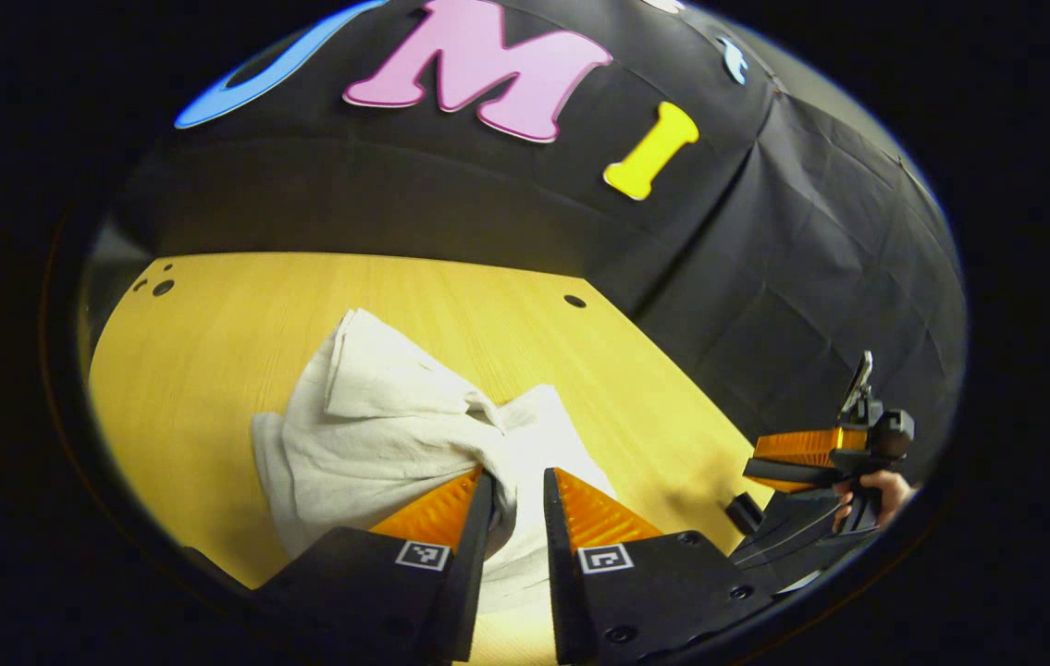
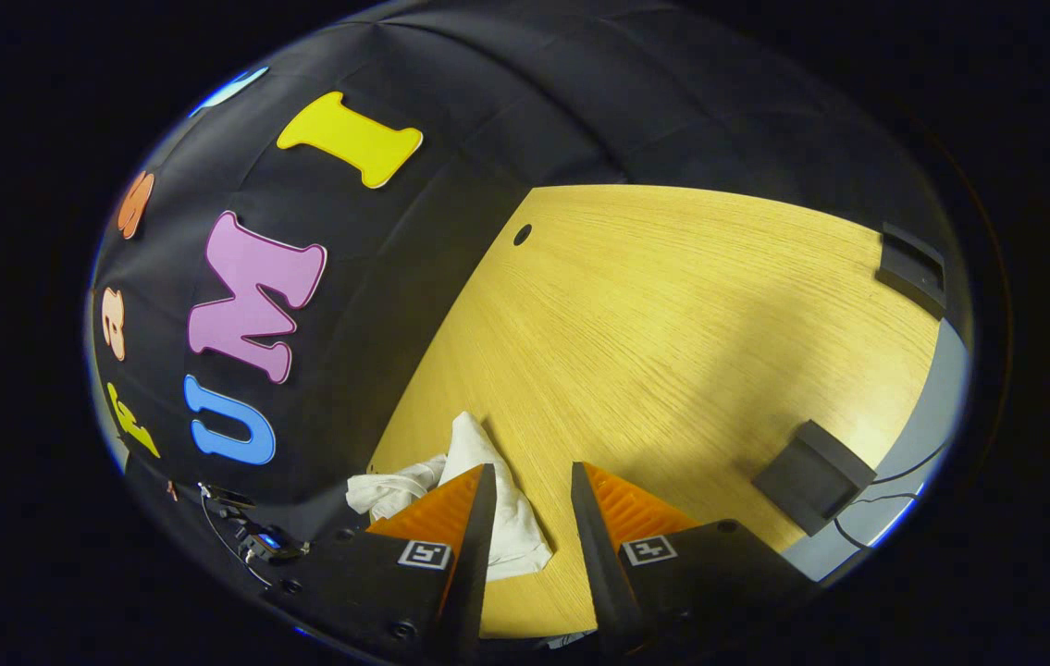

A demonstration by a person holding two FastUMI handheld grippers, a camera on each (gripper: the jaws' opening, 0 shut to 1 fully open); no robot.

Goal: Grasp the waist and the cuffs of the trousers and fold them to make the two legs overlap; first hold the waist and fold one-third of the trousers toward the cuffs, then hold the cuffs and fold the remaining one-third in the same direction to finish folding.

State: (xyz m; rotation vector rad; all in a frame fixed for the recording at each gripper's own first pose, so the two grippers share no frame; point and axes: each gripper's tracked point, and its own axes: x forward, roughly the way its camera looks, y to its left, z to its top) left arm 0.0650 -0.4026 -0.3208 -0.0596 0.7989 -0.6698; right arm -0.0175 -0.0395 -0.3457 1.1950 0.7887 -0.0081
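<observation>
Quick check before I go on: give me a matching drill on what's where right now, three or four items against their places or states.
Items:
1. trousers
2. left tool
3. right tool
4. dark block

States:
A. open, over bare wood beside the cloth
B. bunched up pale on the table
C. open, cloth between its fingers
D. sits near the table's edge

Pairs: 1-B, 2-C, 3-A, 4-D

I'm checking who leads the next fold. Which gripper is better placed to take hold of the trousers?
Left, probably. The left gripper hangs open right over the bunched trousers; the right gripper is open mostly over bare table beside them.
</observation>
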